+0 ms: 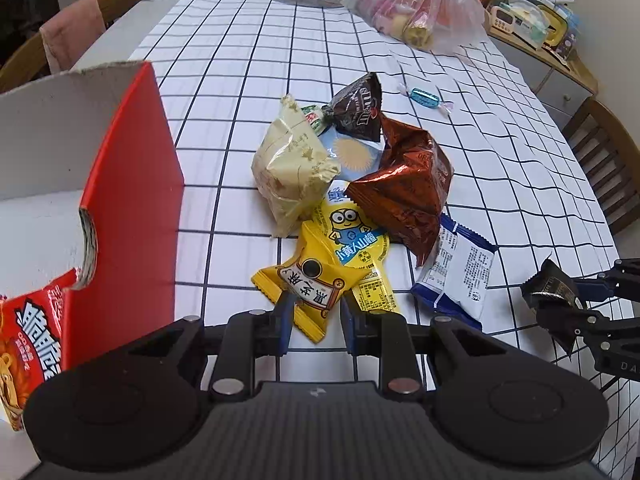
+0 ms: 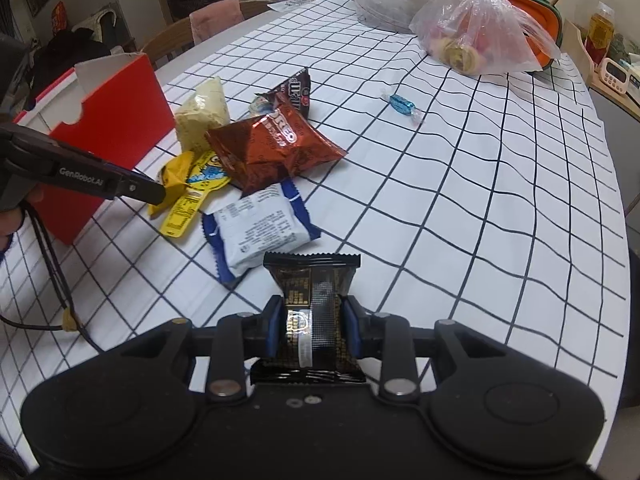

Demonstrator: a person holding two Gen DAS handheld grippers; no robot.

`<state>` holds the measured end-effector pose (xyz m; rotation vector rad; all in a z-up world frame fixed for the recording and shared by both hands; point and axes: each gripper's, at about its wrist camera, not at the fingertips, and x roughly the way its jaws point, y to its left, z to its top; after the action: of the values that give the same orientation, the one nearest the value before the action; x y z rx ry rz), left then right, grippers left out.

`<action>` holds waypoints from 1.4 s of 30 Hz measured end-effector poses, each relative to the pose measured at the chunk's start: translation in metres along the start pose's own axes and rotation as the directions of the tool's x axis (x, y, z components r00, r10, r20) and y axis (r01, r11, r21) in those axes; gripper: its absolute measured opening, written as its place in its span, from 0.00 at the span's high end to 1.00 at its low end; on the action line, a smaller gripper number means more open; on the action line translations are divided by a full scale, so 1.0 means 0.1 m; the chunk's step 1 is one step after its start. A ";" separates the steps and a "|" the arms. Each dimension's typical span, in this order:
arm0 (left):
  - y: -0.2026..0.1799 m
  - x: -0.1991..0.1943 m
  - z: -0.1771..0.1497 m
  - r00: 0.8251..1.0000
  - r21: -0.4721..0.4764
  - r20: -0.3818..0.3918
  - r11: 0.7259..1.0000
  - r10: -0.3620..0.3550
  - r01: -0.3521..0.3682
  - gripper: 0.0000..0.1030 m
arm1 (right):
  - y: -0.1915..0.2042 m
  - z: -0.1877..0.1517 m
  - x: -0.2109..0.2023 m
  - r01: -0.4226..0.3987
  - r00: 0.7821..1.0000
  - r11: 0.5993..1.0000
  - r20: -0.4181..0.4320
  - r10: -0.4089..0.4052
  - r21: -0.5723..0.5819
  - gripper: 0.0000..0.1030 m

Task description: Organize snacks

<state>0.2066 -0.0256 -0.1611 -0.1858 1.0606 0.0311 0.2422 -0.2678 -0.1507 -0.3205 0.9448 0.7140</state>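
From your left wrist, your left gripper (image 1: pixel 314 314) is clamped on the small yellow crinkle-edged snack packet (image 1: pixel 310 294) on the checked desk (image 1: pixel 240 80), beside the open red cardboard box (image 1: pixel 132 184) holding a red snack bag (image 1: pixel 30 336).

From your right wrist, your right gripper (image 2: pixel 312 326) clamps a black-and-gold foil snack packet (image 2: pixel 314 308) above the desk.

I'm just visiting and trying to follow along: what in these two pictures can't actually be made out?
- Inside of the red cardboard box: its own wall hides it in both views; the left view's edge cuts it.
- Light-blue sun-printed packet: mostly buried under the pile, left view.
- Contents of the clear plastic bag: blurred by the film.
- Print on the black-and-gold wrapped snack: too small; blue gripper pads cover its sides.
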 end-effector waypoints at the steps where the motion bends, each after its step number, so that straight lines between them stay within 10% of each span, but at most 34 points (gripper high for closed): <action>1: -0.01 -0.01 0.01 1.000 0.007 0.005 1.000 -0.004 0.004 0.74 | 0.01 -0.01 -0.01 -0.003 1.000 1.000 0.002 0.003 0.003 0.70; 6: -0.05 -0.03 0.04 0.999 0.004 0.034 1.000 -0.011 0.011 0.34 | -0.02 -0.04 0.00 -0.013 1.000 1.000 0.001 0.013 0.017 0.70; 22: 0.14 0.24 0.18 0.998 -0.329 -0.051 0.943 0.025 -0.041 0.35 | -0.13 -0.07 0.07 -0.019 1.000 0.998 0.002 0.019 0.052 0.70; 42: 0.18 0.15 0.14 0.998 -0.308 -0.016 0.950 -0.061 0.053 0.61 | -0.05 -0.13 -0.01 -0.017 1.000 0.998 0.006 0.016 0.054 0.70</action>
<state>0.2237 -0.0067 -0.1697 -0.5000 1.0711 0.1428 0.2365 -0.2790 -0.1574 -0.2628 0.9608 0.7028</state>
